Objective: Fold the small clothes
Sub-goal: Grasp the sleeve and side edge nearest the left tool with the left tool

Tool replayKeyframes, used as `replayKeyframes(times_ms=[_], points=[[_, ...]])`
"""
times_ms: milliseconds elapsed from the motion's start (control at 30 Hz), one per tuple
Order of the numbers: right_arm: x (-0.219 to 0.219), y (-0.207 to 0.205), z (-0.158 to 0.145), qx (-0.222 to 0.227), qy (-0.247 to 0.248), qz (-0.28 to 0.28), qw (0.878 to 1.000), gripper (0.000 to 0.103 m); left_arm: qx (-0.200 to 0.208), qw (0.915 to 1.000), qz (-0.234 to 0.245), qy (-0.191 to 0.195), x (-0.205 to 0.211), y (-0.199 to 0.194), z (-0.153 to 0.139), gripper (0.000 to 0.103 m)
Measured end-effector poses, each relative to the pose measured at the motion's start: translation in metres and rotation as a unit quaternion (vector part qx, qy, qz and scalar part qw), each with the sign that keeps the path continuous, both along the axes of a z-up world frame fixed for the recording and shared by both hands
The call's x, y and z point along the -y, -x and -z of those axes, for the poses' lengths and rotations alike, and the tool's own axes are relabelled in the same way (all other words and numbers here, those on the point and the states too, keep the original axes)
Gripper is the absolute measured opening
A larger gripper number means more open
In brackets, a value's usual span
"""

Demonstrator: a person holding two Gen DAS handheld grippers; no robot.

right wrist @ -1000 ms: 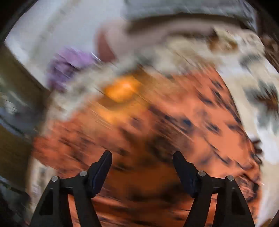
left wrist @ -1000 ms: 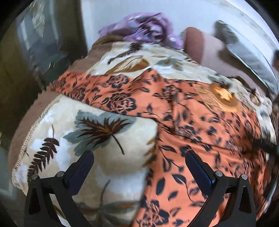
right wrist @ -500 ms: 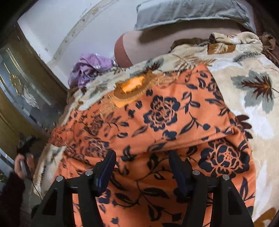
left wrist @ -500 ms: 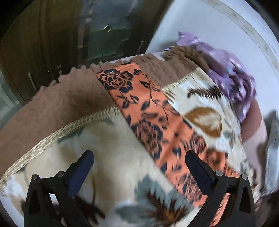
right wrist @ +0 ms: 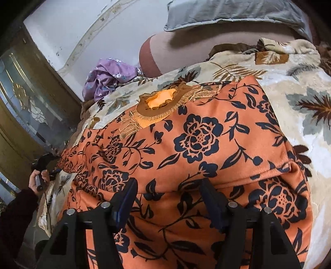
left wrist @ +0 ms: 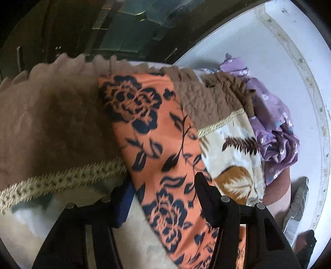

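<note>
- Left tongs (left wrist: 163,198): have just been closing, now part-way in, astride a narrow strip of the orange floral garment (left wrist: 157,149). Whether the pads already press the cloth cannot be told; some gap seems left.
- Right tongs (right wrist: 167,200): apart, about half open, poised over a fold ridge of the same garment (right wrist: 206,144), nothing clamped.
- Risk: the left tongs may pinch the leaf-print blanket (left wrist: 233,144) together with the garment, since both lie in soft layers just beside each other; lifting would then drag the bedding.
- Risk: the slippery-looking cloth may slide from a shallow bite at its edge, spoiling the fold line.
- Risk: with only one end held, the long strip could twist.
- Garment: orange ground, dark navy roses and leaves, gold-embroidered neckline (right wrist: 159,105); spread across the bed, already doubled over near the right tongs, lightly rumpled.
- Nearby: a purple garment (right wrist: 107,78) bunched by the wall, a grey pillow (right wrist: 238,14).
</note>
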State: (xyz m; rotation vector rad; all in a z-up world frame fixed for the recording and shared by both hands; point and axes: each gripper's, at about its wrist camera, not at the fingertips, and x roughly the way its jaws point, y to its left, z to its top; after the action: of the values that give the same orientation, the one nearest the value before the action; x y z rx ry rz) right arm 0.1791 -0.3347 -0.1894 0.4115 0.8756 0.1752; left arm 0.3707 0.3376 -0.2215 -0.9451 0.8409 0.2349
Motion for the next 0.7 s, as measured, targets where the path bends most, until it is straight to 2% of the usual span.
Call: replayKeyframes(times_ms=[100, 133, 167, 200, 267, 367, 433, 467, 533, 633, 667, 700], points=[[-0.001, -0.002, 0.001, 0.003, 0.006, 0.000, 1.000, 0.066, 0.009, 0.9998, -0.019, 0.007, -0.007, -0.005, 0.003, 0.057], [0.000, -0.002, 0.001, 0.005, 0.007, 0.001, 1.000, 0.066, 0.012, 0.9996, -0.025, -0.001, -0.007, -0.007, 0.003, 0.053], [0.000, -0.003, 0.000, 0.008, 0.009, 0.004, 1.000, 0.066, 0.011, 0.9994, -0.027, -0.017, -0.006, -0.009, 0.001, 0.031], [0.000, -0.003, 0.000, 0.011, 0.010, 0.006, 1.000, 0.066, 0.005, 0.9993, -0.022, -0.031, -0.005, -0.010, 0.000, 0.002], [0.003, -0.004, -0.002, 0.016, 0.014, 0.011, 1.000, 0.066, 0.001, 0.9982, -0.017, -0.058, 0.001, -0.011, -0.007, 0.004], [0.010, -0.004, -0.004, 0.022, 0.011, 0.027, 0.999, 0.066, 0.041, 0.9913, 0.020, -0.123, 0.029, -0.006, -0.042, 0.004], [0.017, -0.002, -0.008, 0.028, 0.007, 0.039, 0.999, 0.066, 0.066, 0.9788, 0.072, -0.180, 0.068, -0.005, -0.076, 0.004], [0.020, -0.001, -0.011, 0.032, 0.003, 0.046, 0.998, 0.066, 0.074, 0.9741, 0.091, -0.193, 0.082, -0.004, -0.086, 0.004], [0.029, 0.002, -0.018, 0.041, -0.004, 0.064, 0.997, 0.066, 0.100, 0.9568, 0.147, -0.230, 0.128, 0.004, -0.114, 0.004], [0.043, 0.006, -0.025, 0.049, -0.011, 0.091, 0.995, 0.066, 0.139, 0.9208, 0.242, -0.273, 0.208, 0.025, -0.148, 0.005], [0.051, 0.008, -0.028, 0.051, -0.018, 0.104, 0.993, 0.066, 0.154, 0.9028, 0.282, -0.286, 0.246, 0.036, -0.158, 0.005], [0.057, 0.010, -0.029, 0.053, -0.025, 0.114, 0.992, 0.066, 0.161, 0.8915, 0.307, -0.291, 0.270, 0.044, -0.163, 0.005]])
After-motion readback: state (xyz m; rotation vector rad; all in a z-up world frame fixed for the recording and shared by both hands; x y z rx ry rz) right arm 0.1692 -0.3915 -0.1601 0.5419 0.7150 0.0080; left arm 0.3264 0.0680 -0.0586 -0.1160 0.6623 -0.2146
